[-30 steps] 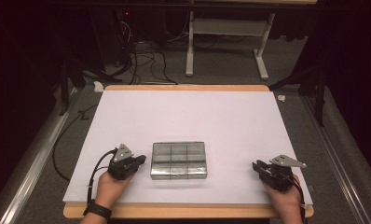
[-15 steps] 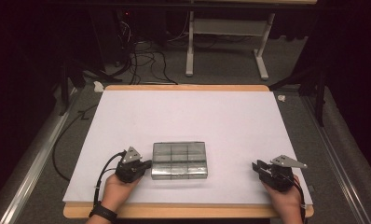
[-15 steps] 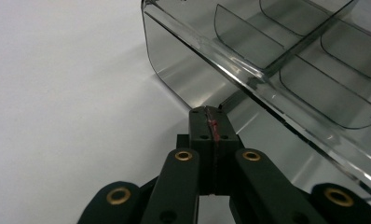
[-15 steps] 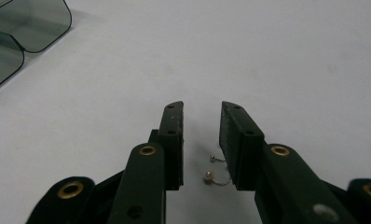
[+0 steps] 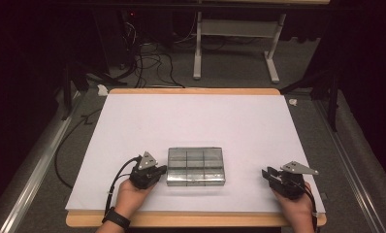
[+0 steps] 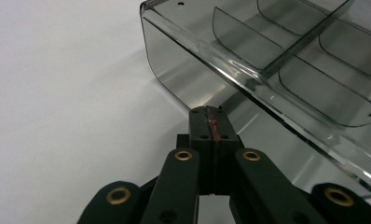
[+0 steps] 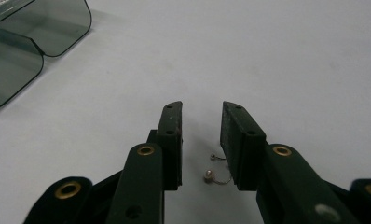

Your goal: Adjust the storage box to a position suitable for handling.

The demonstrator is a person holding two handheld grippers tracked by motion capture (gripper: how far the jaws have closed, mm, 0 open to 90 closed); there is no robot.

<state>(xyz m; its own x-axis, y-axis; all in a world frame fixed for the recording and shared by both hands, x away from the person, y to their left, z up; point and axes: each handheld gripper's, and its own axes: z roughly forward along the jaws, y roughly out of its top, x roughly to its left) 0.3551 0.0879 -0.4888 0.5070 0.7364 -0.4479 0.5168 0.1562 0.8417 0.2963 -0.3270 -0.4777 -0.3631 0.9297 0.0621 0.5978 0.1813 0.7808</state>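
A smoky clear plastic compartment box [image 5: 196,166] lies lid-shut on the white table cover, near the front middle. My left gripper [image 5: 163,171] is at the box's left side. In the left gripper view the left gripper [image 6: 209,113] is shut, its tip right against the side wall of the box [image 6: 267,65], and a thin red streak shows at the seam between the jaws. My right gripper [image 5: 265,174] rests well to the right of the box. It stands open [image 7: 201,108], and a small beaded wire piece [image 7: 215,171] lies on the table between its jaws.
The white cover [image 5: 196,121] spans the wooden table [image 5: 196,219]. A corner of the box [image 7: 25,37] shows at the upper left of the right gripper view. Beyond the table are floor cables [image 5: 147,58] and a white stand [image 5: 234,48].
My left gripper has slid right until its shut tip meets the box's left side. The right gripper and the box have stayed in place.
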